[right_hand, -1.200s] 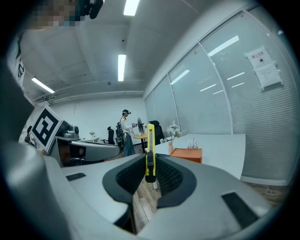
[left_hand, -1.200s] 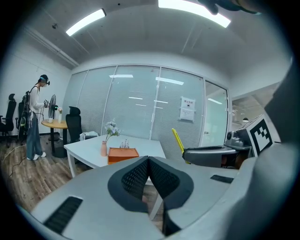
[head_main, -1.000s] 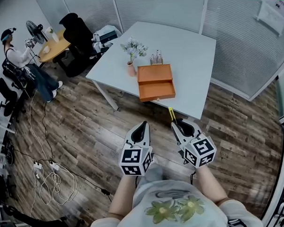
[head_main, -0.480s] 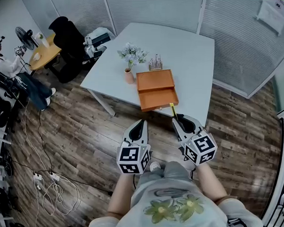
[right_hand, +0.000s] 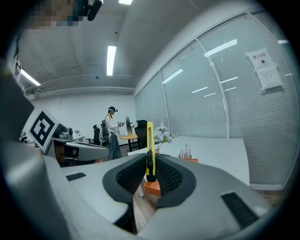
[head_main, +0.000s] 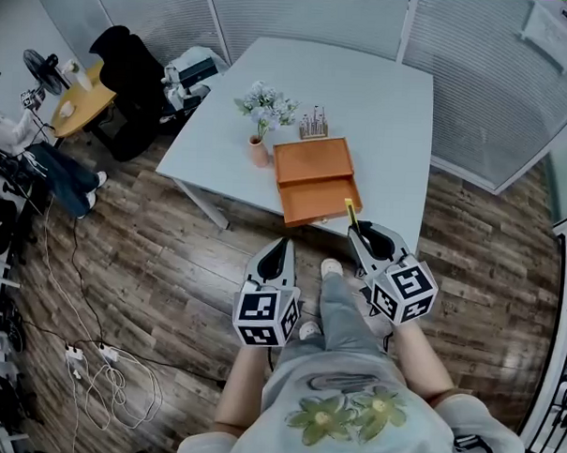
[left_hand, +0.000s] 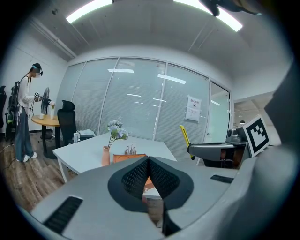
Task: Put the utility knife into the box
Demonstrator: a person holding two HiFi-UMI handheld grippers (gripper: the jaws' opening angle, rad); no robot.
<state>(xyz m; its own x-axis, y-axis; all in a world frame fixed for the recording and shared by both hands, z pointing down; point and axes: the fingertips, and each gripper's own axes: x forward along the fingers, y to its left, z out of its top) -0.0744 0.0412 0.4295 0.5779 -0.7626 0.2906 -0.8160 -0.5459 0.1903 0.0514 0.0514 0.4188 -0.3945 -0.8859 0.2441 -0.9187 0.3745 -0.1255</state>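
A yellow utility knife (right_hand: 149,149) stands upright between the jaws of my right gripper (head_main: 366,236), which is shut on it; its yellow tip (head_main: 350,212) pokes out toward the table. An orange box (head_main: 311,179) with its drawer pulled out sits at the near edge of the white table (head_main: 364,102), just ahead of the right gripper. In the right gripper view the box (right_hand: 153,186) shows low behind the knife. My left gripper (head_main: 276,259) hangs over the wooden floor, jaws shut with nothing in them. In the left gripper view the box (left_hand: 127,158) shows beyond the jaws.
A small vase of flowers (head_main: 261,117) and a rack of small bottles (head_main: 313,126) stand on the table behind the box. A person (head_main: 24,153) sits at a round wooden table (head_main: 78,95) at far left. Cables (head_main: 99,368) lie on the floor. A shoe (head_main: 331,268) steps forward between the grippers.
The person has walked closer to the table, so the box and table lie nearer. The right gripper with the knife has moved forward toward the box's drawer. A leg has swung forward.
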